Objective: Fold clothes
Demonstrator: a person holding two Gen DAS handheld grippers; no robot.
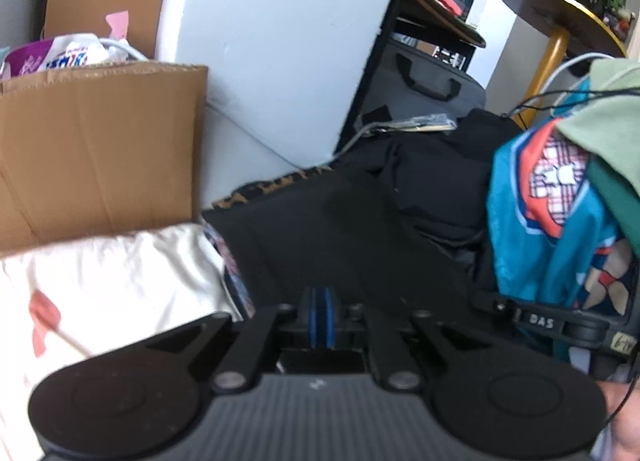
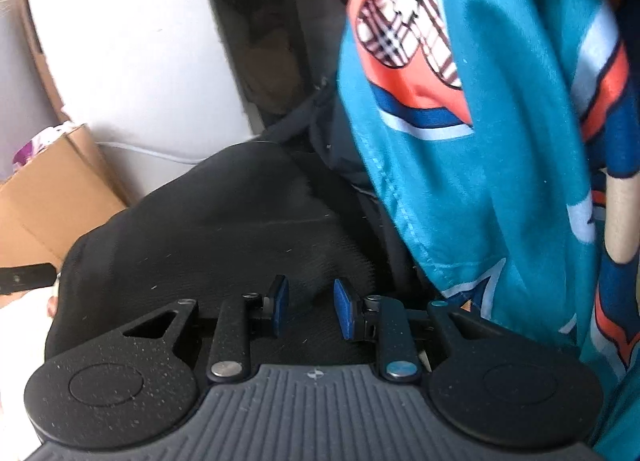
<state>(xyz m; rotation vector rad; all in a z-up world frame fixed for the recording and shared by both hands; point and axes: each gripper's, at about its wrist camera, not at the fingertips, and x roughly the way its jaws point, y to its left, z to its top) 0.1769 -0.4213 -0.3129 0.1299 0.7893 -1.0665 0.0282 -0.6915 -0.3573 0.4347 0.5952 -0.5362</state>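
Two handheld grippers point down at a black garment (image 1: pixel 320 229) spread over a heap of dark clothes, beside a white cushion (image 1: pixel 108 273) with a reddish mark and an open cardboard box (image 1: pixel 100 149). From the left wrist camera, the left gripper (image 1: pixel 319 317) has its blue pads pressed together; whether a fold of the black cloth is pinched between them cannot be told. From the right wrist camera, the right gripper (image 2: pixel 310 311) holds its blue pads apart, with the black fabric lying under and between them, not squeezed. This garment looks plain, matte and smooth, with a faint seam line across it and a few specks of lint. Just to its right hangs a bright teal garment (image 2: pixel 480 141) printed with orange, white and dark blue shapes and a plaid flower, draped in soft vertical folds under something pale green (image 1: pixel 608 129).
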